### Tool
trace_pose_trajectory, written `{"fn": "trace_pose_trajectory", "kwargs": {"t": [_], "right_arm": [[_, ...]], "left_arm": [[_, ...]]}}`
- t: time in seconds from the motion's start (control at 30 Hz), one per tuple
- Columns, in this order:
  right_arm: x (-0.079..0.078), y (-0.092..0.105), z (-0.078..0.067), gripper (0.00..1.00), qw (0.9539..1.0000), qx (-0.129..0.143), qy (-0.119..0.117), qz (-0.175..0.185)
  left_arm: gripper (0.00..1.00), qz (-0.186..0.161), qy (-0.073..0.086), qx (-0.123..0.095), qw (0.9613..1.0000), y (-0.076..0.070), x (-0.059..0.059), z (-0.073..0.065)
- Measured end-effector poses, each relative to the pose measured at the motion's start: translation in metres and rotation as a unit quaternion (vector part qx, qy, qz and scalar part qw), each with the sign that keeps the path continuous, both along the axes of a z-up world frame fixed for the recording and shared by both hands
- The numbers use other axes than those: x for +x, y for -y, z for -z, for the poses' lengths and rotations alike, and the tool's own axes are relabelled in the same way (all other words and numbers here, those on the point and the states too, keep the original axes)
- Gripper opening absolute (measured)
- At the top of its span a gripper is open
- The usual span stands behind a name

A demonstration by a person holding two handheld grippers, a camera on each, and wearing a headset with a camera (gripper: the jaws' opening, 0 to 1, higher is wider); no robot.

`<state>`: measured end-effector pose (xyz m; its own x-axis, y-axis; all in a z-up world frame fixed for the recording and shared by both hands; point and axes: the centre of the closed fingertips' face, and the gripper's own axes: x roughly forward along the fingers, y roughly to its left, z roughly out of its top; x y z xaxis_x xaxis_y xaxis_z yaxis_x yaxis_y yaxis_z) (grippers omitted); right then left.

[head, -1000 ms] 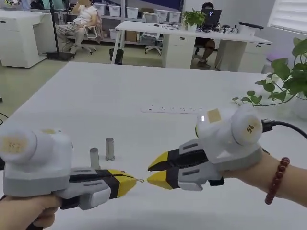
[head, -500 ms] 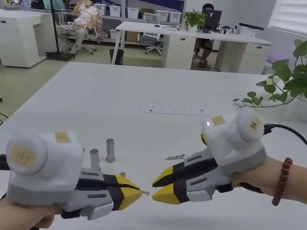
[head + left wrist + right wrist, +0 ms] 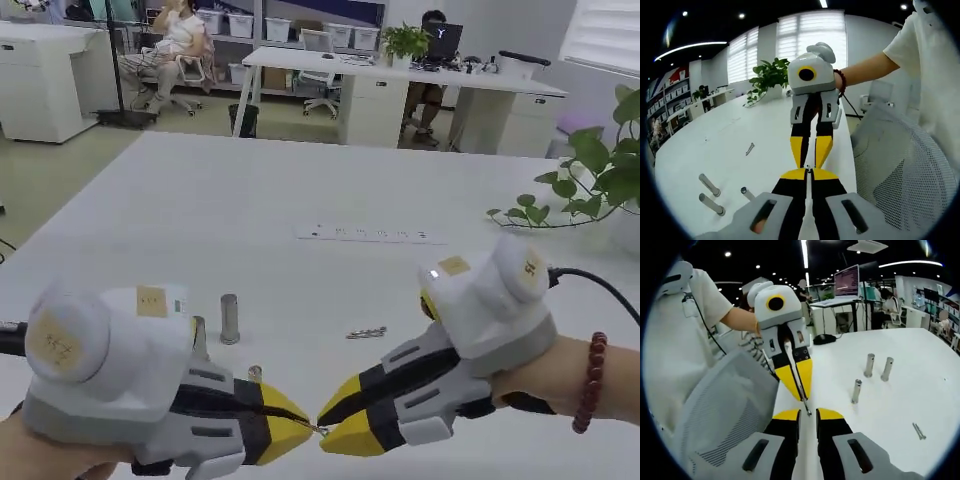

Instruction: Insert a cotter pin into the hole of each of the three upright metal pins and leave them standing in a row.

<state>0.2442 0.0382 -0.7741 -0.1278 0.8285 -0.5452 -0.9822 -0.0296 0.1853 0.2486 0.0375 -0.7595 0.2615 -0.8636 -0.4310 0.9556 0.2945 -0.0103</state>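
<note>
The left tongs (image 3: 808, 172) are pressed together on a cotter pin (image 3: 805, 405), which is pinched at one end and juts out past the yellow tips. The right tongs (image 3: 808, 414) are pointed straight at them, tip to tip, with their jaws held slightly spread. The free end of the cotter pin reaches the narrow gap between them, but whether it is touched there cannot be told. Both are held low over the near edge of the white worktop (image 3: 300, 180).

Three metal pins are seen standing upright on the worktop to the left. A near metal pin (image 3: 255, 373) is just behind the left tongs. A middle metal pin (image 3: 200, 333) is partly hidden by that gripper's grey body, and a far metal pin (image 3: 230, 318) is just beside it. No cotter pin can be made out in any of them.

Spare cotter pins (image 3: 366, 332) are lying flat between the metal pins and the right tongs, apart from both. Further back, a white power strip (image 3: 370, 235) is laid across the worktop, and a leafy plant (image 3: 600, 170) is seen at its right edge.
</note>
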Motion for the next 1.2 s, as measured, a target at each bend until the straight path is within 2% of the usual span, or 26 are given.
{"fn": "trace_pose_trajectory", "kwargs": {"t": [0.23,0.6,0.73,0.93,1.1,1.2], "right_arm": [[-0.006,0.000,0.001,0.10,0.9998,0.003,-0.011,-0.017],[-0.010,0.001,0.003,0.05,0.9993,0.002,-0.020,-0.031],[-0.010,0.002,0.004,0.04,0.9993,-0.007,-0.010,-0.036],[-0.011,0.001,0.006,0.03,0.9987,-0.025,0.009,-0.043],[-0.008,0.000,0.005,0.02,0.9987,-0.034,0.018,-0.035],[-0.006,0.000,0.003,0.02,0.9986,-0.040,0.020,-0.028]], "left_arm": [[0.00,0.026,0.005,0.005,0.9996,0.004,-0.007,0.000],[0.00,0.038,0.008,0.007,0.9992,0.006,-0.010,0.000],[0.00,0.039,0.016,0.010,0.9991,0.006,-0.009,0.001],[0.00,0.032,0.018,0.010,0.9993,0.005,-0.008,0.004],[0.02,0.008,0.022,0.001,0.9997,0.003,-0.003,0.003],[0.04,-0.008,0.023,0.006,0.9997,-0.002,0.001,0.006]]}}
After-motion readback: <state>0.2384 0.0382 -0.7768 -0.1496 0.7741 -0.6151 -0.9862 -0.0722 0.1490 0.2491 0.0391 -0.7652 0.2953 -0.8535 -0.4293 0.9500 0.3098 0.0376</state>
